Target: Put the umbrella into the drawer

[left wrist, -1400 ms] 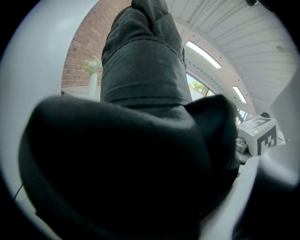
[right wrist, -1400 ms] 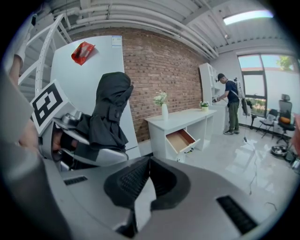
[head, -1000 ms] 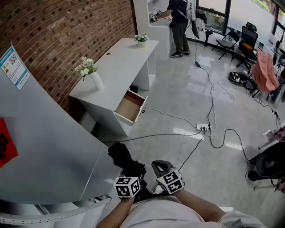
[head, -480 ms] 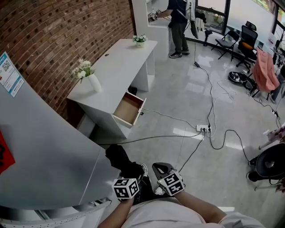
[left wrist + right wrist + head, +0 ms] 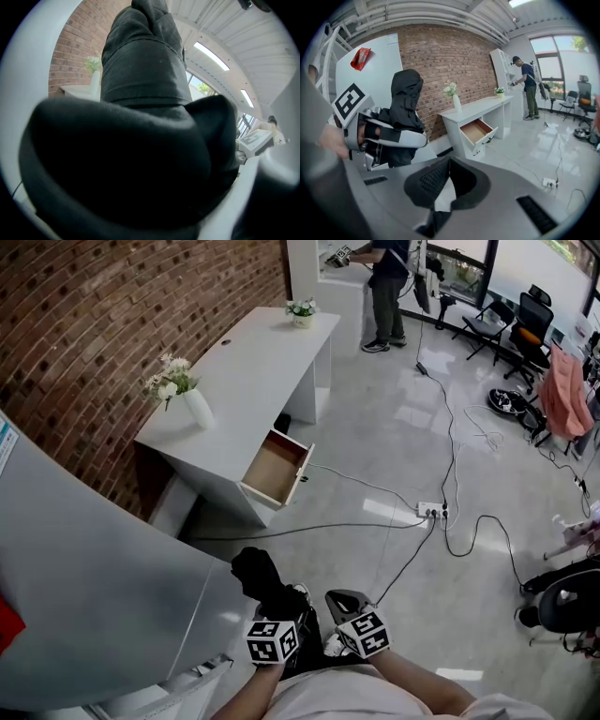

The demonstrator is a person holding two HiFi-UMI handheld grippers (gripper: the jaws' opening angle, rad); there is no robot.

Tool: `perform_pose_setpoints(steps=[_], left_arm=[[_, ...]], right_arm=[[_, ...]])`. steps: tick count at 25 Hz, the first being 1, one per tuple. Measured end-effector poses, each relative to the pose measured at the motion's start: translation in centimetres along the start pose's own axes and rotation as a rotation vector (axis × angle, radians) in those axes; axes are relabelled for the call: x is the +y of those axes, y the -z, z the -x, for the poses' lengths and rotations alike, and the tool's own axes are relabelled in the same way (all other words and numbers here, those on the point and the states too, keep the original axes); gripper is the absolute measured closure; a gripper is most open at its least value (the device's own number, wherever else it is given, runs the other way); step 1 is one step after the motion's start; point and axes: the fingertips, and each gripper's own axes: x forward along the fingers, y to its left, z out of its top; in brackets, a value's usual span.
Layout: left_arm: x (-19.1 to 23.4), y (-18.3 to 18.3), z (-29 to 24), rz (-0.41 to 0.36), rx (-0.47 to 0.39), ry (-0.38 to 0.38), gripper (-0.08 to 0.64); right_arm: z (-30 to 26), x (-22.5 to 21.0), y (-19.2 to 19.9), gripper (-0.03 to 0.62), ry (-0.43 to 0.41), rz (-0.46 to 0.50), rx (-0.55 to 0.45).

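Observation:
My left gripper (image 5: 279,607) is shut on a folded black umbrella (image 5: 255,572), which sticks up and forward out of its jaws. That umbrella (image 5: 140,89) fills the left gripper view. The right gripper view shows the left gripper (image 5: 396,137) at its left, white fingers clamped round the dark fabric (image 5: 406,96). My right gripper (image 5: 341,600) hangs beside it with its jaws together and nothing in them (image 5: 449,161). The wooden drawer (image 5: 277,468) stands pulled out of the white desk (image 5: 246,362) some way ahead; it also shows as the drawer (image 5: 477,131).
A vase of flowers (image 5: 192,401) and a small plant (image 5: 302,310) stand on the desk. A large grey curved panel (image 5: 94,568) is close on my left. A power strip (image 5: 431,510) and cables cross the floor. A person (image 5: 386,287) stands at the back; chairs are far right.
The whole view has shifted a little toward the desk. Both grippers sit slightly lower in the picture, side by side as before, with the umbrella still in the left one.

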Motion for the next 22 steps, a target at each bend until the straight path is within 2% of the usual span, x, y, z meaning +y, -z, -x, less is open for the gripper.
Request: perform_pose_setpoints(steps=[5,14,18,22], left_arm=[[2.8,-1.3,-2.4,0.018,0.031,-0.009,0.327],[5.8,-6.7,-7.2,0.014,0.031,0.042,0.327],[7.3,-8.4,-8.8,0.044,0.026,0.060,0.327],[9.2,-10.2,-10.0,0.069,0.009,0.073,0.327]], right_arm=[[-2.5,-1.6,-1.2,0.575,-0.001,-0.013,0.035],[-8.1,-4.8,-5.9,0.575,0.016,-0.019,0.057],[-9.9,-5.4,-6.9,0.575,0.007,-0.067,0.091],[-11.9,-5.5,-8.3,0.575,0.006,-0.049,0.121]])
